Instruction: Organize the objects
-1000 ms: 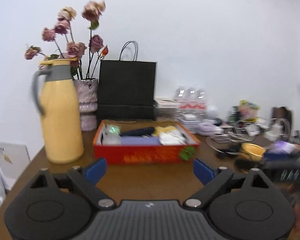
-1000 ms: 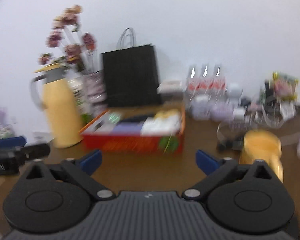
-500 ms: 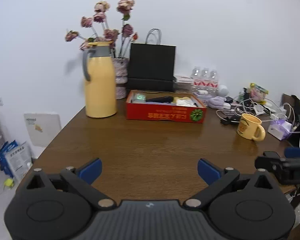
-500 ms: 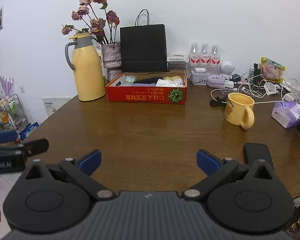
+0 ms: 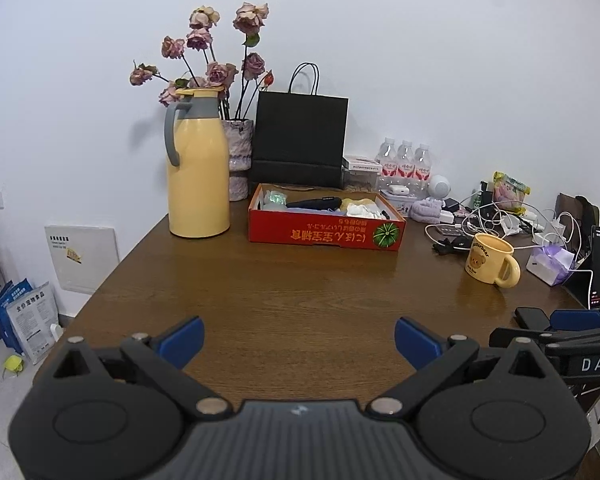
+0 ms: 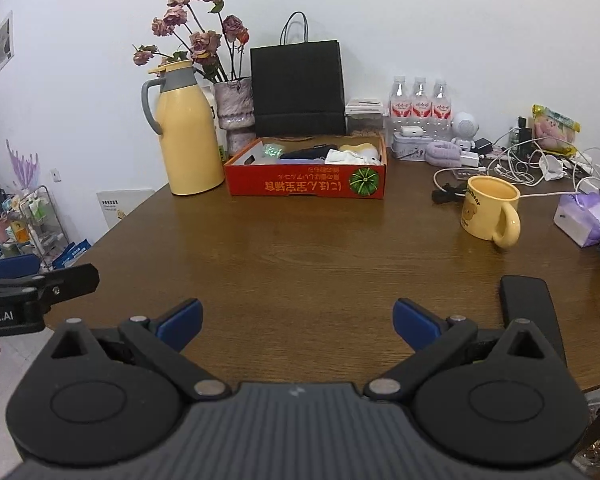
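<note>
Left tool [image 5: 298,338]: blue pads spread wide, nothing between them, held over the near edge of the wooden table [image 5: 300,292]. Ahead, toward the far edge, a red box [image 5: 326,234] holding a black item, white cloth and something green. Just left of the box, near the far left corner, a yellow thermos jug [image 5: 198,168] standing upright. Behind these, a vase of dried roses [image 5: 240,156] and a black paper bag [image 5: 300,136] against the wall. Toward the right edge, a yellow mug [image 5: 492,258] upright, handle facing the near right, with a tangle of white cables [image 5: 500,216] behind it. At the near right, part of the right tool [image 5: 560,340], beside a black phone [image 5: 532,317].

Right tool [image 6: 298,322]: blue pads likewise wide apart, empty, over the near edge of the table [image 6: 300,264]. Red box [image 6: 308,180] at the far edge, thermos jug [image 6: 188,132] just left of it. Yellow mug [image 6: 492,214] well apart from the box, to the right. Black phone [image 6: 528,304] flat near the near right corner, partly behind the tool's right finger. Purple tissue pack [image 6: 586,218] at the right edge. Left tool [image 6: 40,288] entering at the left.
</note>
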`<state>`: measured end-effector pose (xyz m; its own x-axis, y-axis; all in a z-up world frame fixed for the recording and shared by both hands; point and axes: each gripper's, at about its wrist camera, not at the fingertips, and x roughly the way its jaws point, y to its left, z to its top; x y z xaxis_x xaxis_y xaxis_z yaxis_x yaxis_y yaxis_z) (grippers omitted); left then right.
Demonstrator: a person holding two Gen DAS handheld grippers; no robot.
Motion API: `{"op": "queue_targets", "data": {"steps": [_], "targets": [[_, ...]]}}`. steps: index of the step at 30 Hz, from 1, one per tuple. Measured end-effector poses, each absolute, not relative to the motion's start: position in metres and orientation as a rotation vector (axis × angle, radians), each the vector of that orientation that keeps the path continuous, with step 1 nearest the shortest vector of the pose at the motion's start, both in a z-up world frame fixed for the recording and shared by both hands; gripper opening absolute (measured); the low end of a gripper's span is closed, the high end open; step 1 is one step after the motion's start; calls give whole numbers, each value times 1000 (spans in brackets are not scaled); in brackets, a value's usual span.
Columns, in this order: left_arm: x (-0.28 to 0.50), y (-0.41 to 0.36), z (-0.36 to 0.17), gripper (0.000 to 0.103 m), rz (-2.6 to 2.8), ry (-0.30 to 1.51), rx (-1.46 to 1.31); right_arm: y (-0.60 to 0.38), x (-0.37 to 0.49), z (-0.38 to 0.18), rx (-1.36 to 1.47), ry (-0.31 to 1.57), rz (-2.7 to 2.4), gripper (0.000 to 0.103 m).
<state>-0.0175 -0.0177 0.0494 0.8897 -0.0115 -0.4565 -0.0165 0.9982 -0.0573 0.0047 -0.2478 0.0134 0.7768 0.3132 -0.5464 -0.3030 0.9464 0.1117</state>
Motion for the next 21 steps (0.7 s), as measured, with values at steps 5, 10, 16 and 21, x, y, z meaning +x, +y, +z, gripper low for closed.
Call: {"op": "queue_targets", "data": {"steps": [5, 10, 16, 21], "targets": [[-18, -20, 49, 102, 2, 473, -54, -247, 5, 11, 29, 606, 354, 103], [-19, -19, 49, 102, 6, 470, -55, -243, 3, 10, 6, 603, 345, 103], [-20, -18, 47, 102, 16, 473, -52, -242, 2, 8, -6, 609, 345, 103], [-20, -19, 46, 102, 15, 473, -51, -240, 2, 6, -5, 619, 358, 103]]}}
